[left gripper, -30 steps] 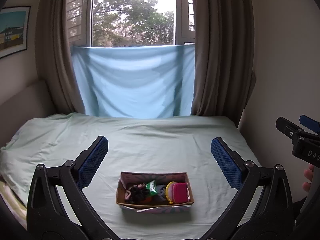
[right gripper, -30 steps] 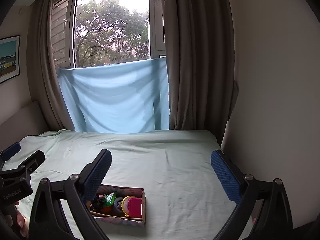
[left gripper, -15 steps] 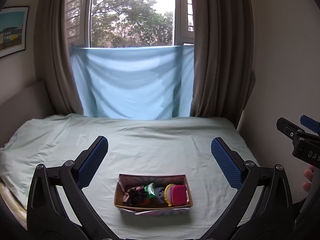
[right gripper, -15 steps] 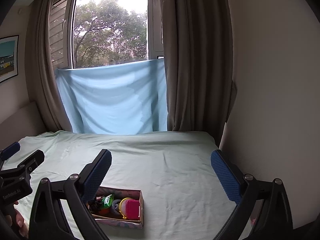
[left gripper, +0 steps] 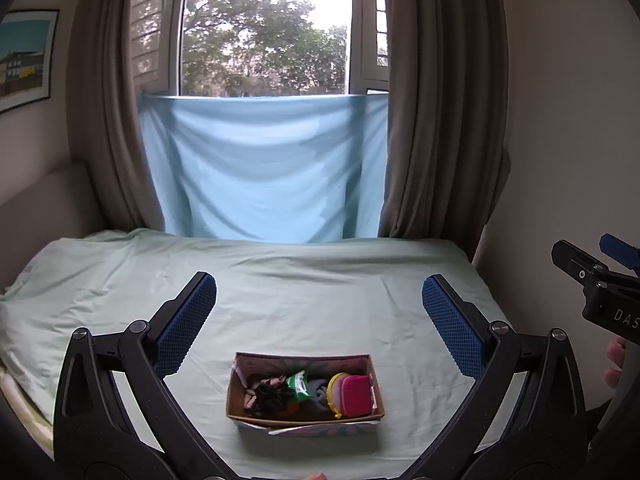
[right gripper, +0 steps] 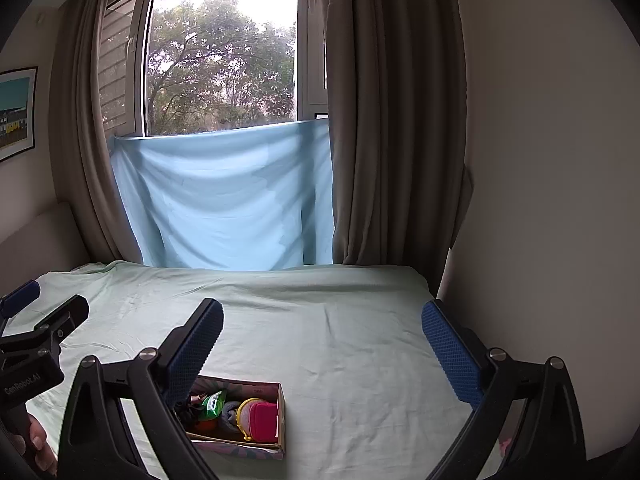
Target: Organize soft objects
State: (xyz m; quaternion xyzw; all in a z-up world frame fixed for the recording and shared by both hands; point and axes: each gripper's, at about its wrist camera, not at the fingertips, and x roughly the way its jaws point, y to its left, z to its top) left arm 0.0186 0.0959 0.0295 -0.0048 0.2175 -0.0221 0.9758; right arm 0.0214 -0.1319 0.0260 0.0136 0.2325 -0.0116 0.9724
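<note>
Soft items boxed; both grippers idle above bed.

Left wrist view: left gripper (left gripper: pixel 319 304) spread wide, empty; box (left gripper: pixel 256 410) on bed sheet (left gripper: pixel 320 272), holding pink pouch (left gripper: pixel 356 394) and others. Right wrist view: right gripper (right gripper: pixel 322 330) spread, empty; sheet otherwise bare, so sorting looks largely done.

- Bed (left gripper: pixel 304 280), pale green sheet, wrinkled.
- Light blue cloth (left gripper: pixel 260 168) hangs across lower window (left gripper: pixel 264 32).
- Brown curtains (left gripper: pixel 436 120) flank it.
- Framed picture (left gripper: pixel 24 60) on left wall.
</note>
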